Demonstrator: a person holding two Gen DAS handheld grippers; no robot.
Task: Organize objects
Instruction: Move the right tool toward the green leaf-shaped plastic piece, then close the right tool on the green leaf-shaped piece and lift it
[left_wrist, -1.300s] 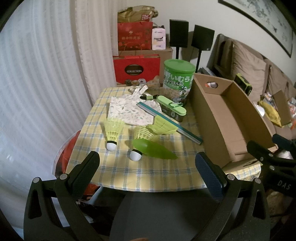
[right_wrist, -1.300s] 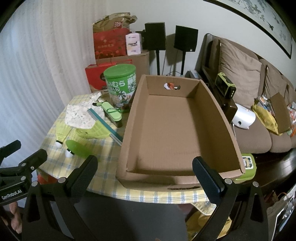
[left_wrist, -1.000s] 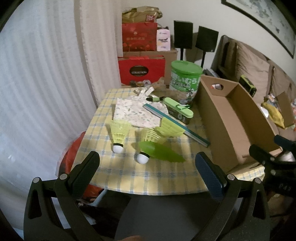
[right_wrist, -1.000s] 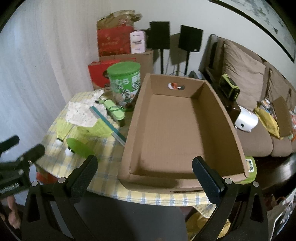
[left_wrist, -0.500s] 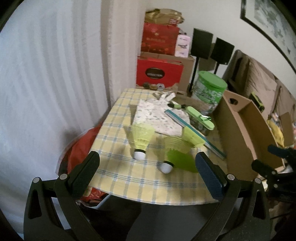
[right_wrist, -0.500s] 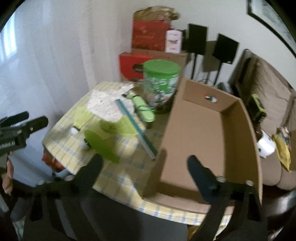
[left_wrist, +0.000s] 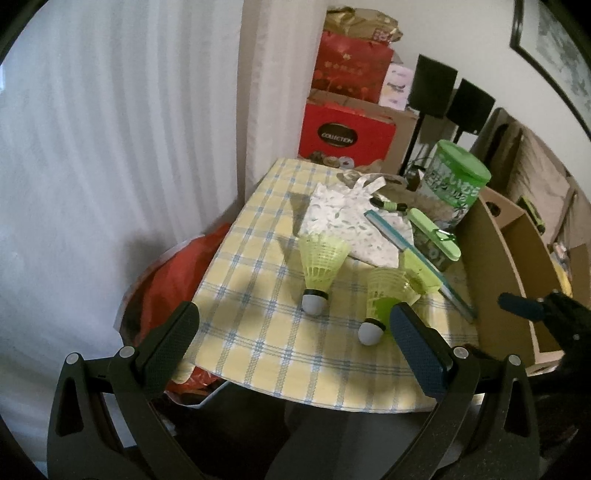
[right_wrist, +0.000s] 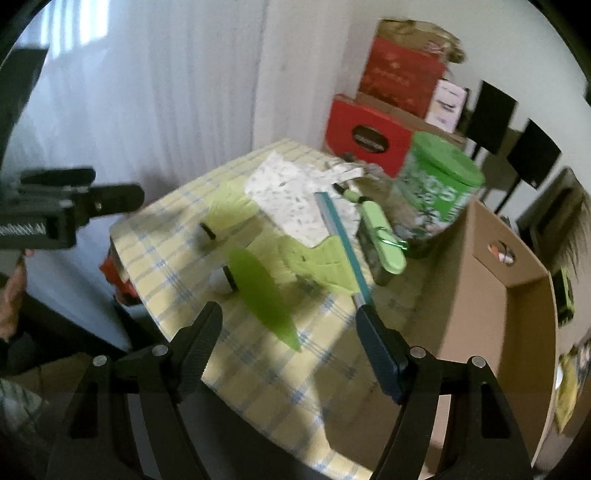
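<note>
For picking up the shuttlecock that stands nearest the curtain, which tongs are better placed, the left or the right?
Probably the left tongs. They are open and empty, and the shuttlecock stands just ahead between their fingers. The right tongs, closing on nothing, face the green leaf-shaped piece.

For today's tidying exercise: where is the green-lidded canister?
In the left wrist view, the green-lidded canister stands at the table's far right, beside the cardboard box.

The right wrist view is smeared with motion blur: the green canister (right_wrist: 439, 184) label is unreadable. Right of the right gripper (right_wrist: 291, 347), the cardboard box (right_wrist: 517, 325) is cut off by the picture's edge. A shuttlecock (left_wrist: 380, 306) is partly hidden behind the left gripper's (left_wrist: 291, 339) right finger.
</note>
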